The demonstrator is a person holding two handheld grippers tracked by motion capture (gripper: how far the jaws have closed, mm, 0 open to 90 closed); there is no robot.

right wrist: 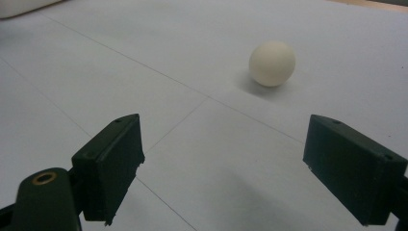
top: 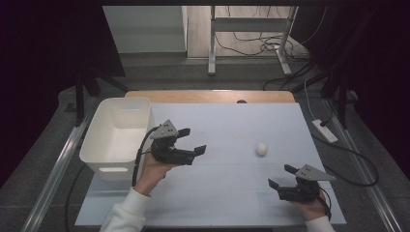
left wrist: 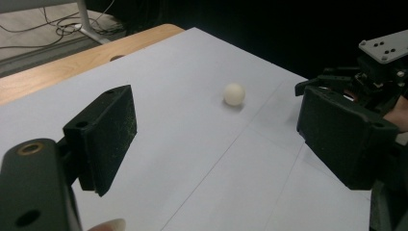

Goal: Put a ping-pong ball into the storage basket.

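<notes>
A white rectangular plastic bin (top: 116, 135) with a handle slot in its near wall stands at the left edge of the pale grey table top (top: 227, 125); what shows of its inside holds nothing. Just beside it, the left gripper (top: 191, 140) hangs above the table with jaws spread apart, gripping nothing. A small cream-white ball (top: 261, 149) lies on the bare table right of centre, apart from both tools. The right gripper (top: 283, 176) sits low near the front right corner, jaws likewise parted and empty, near the ball (which lies beyond its tips). The left gripper view adds the ball (left wrist: 234, 94) far ahead between its jaws, and the right gripper (left wrist: 332, 82) off to the side. The right gripper view brings the ball (right wrist: 272, 63) close, resting ahead of the open jaws.
</notes>
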